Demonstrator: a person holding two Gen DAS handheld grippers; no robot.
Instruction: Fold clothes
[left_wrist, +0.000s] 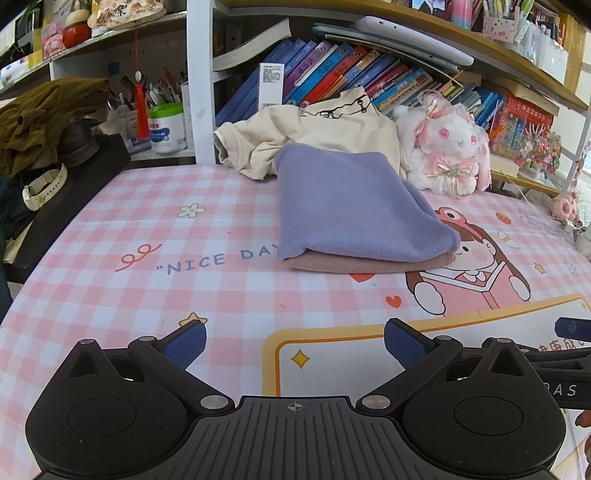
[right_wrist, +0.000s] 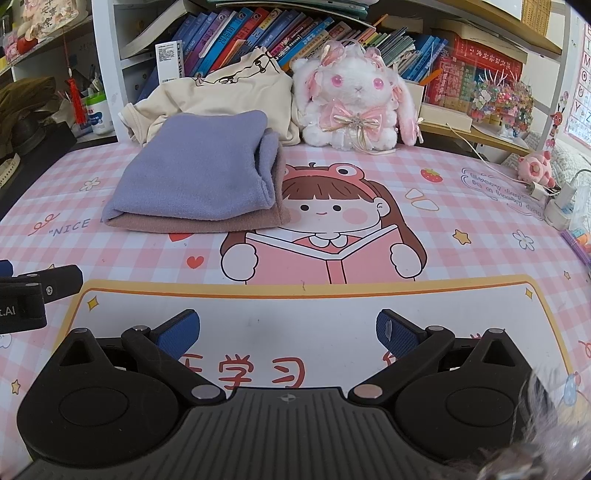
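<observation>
Hovering above the mat (right_wrist: 258, 325), both grippers' jaws gape wide, seemingly touching nothing.

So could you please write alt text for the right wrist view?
A folded purple garment lies on a folded pink one on a pink checked desk mat. The right gripper hovers open nearby, empty.

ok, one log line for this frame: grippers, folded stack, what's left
left gripper: open, empty | right gripper: open, empty | purple garment: folded, on pink garment | cream shirt: unfolded, behind stack
</observation>
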